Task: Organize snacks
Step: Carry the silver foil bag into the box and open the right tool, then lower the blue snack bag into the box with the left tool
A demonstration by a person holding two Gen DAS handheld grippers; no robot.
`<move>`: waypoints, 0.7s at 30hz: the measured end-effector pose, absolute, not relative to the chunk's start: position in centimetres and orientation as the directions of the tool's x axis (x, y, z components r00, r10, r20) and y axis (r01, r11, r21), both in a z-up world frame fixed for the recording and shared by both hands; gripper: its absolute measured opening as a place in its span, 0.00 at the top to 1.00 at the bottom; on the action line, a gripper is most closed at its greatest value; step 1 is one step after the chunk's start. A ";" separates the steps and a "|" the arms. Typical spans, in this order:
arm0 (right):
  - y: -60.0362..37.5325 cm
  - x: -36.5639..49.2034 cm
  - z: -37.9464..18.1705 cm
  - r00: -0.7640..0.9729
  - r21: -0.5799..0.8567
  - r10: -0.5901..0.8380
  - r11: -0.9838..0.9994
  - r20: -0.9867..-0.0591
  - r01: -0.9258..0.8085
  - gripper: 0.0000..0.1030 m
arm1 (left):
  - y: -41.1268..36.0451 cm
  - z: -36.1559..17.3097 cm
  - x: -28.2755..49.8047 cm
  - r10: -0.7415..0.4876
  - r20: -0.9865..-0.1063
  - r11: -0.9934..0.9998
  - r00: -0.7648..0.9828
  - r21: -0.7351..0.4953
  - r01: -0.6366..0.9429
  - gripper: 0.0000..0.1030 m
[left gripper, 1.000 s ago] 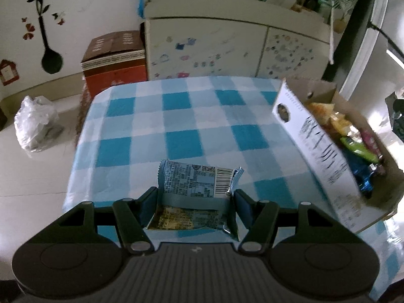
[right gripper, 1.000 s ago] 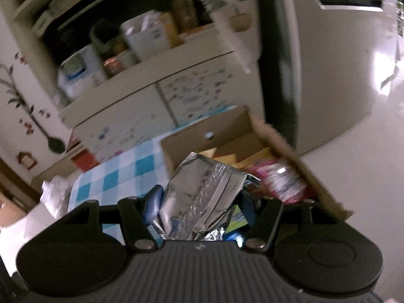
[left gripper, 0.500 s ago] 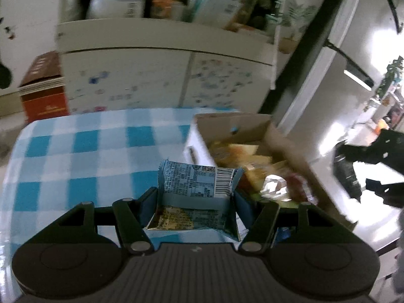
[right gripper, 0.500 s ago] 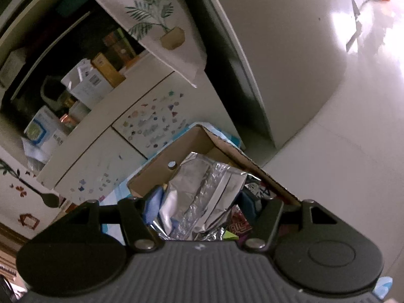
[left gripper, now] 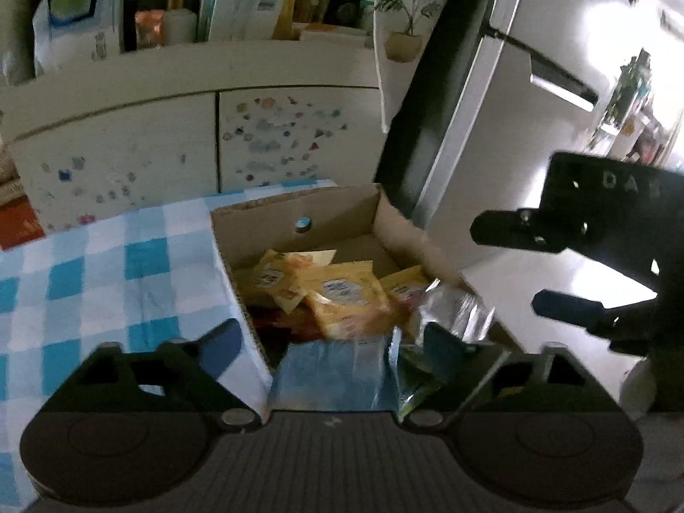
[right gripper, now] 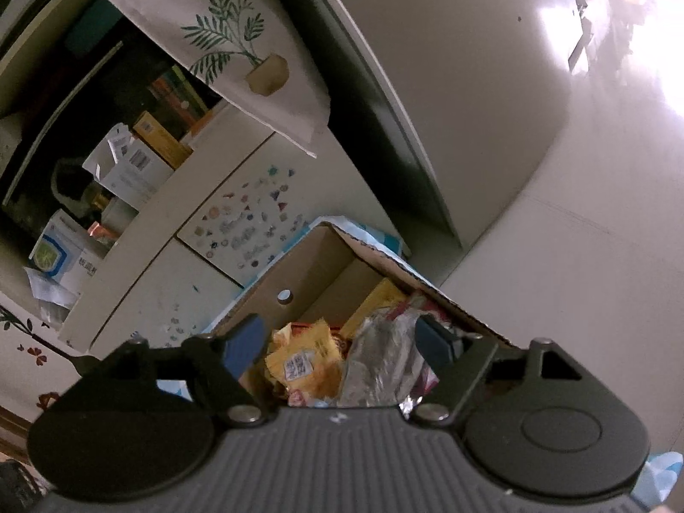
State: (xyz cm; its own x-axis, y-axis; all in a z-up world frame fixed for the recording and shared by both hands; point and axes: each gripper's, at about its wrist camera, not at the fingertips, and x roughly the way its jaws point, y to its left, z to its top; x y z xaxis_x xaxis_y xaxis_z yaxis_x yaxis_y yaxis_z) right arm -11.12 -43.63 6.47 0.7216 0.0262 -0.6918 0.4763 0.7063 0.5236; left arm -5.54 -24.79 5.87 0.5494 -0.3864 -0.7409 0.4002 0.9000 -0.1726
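1. Left wrist view: left gripper (left gripper: 331, 340) is spread wide w/ nothing between the fingers. It hangs over the near end of the cardboard box (left gripper: 295, 213), which sits on the blue-checked tablecloth (left gripper: 107, 265).
2. A blue packet (left gripper: 333, 378) lies in the box right under the gripper, beside a green packet (left gripper: 412, 374). Yellow packets (left gripper: 342, 295) are piled mid-box; a silver foil bag (left gripper: 455, 308) leans near the right wall.
3. Right gripper (left gripper: 568, 269) shows at the right edge, off the box side, above the floor.
4. Right wrist view: right gripper (right gripper: 337, 337) is also wide apart, gripping nothing. The silver foil bag (right gripper: 380, 363) sits loose in the box (right gripper: 316, 273), next to a yellow packet (right gripper: 301, 363). Can't tell if the right fingertip touches the foil.
5. So snacks are in the box; none seen on the cloth.
6. Risks, my read:
 - Foil bag sits high near the rim; a fingertip brushing it on the way out could tip it over the wall to the floor.
 - Box is near the table edge, so a knock on the right wall may shove it off.
 - Both tools close together, so they could clash.
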 end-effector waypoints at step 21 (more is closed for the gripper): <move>-42.8 -11.4 5.5 0.646 0.388 -0.041 0.770 -0.762 0.507 0.19 | -22.6 7.7 -7.0 -0.234 -0.799 0.926 0.554 -0.009 0.378 0.00</move>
State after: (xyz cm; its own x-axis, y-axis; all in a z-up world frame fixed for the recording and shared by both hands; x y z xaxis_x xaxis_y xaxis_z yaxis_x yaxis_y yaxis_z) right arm -11.44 -42.83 5.52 0.6462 -0.0409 -0.7621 0.5067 0.7697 0.3884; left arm -7.04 -22.60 7.71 0.5544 -0.2343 -0.7986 0.3779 0.9258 -0.0092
